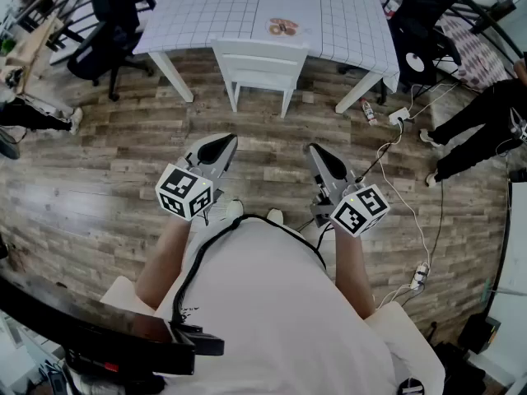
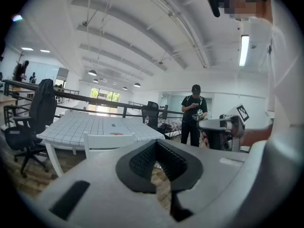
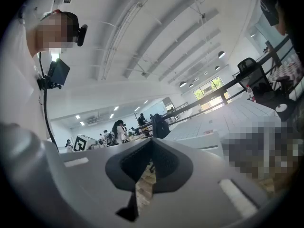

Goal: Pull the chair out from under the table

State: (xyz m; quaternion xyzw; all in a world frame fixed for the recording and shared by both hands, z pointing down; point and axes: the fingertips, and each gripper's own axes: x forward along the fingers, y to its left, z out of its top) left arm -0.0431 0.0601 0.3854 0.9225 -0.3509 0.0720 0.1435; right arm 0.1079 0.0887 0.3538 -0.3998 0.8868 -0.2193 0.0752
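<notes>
A white chair (image 1: 259,66) stands tucked under the near edge of a white table (image 1: 206,11) with a grid-lined top; only its backrest and two legs show. The chair's backrest (image 2: 108,140) and the table (image 2: 90,126) also appear in the left gripper view, and the same chair (image 3: 202,140) in the right gripper view. My left gripper (image 1: 219,147) and right gripper (image 1: 324,160) hang side by side well short of the chair, over the wooden floor. Both are shut with nothing between the jaws.
A black office chair (image 1: 111,23) stands at the table's left, another black chair (image 1: 420,15) at its right. Cables and a power strip (image 1: 398,115) trail across the floor on the right. A person in black (image 1: 478,126) stands at the far right. A bottle (image 1: 368,112) lies by the table leg.
</notes>
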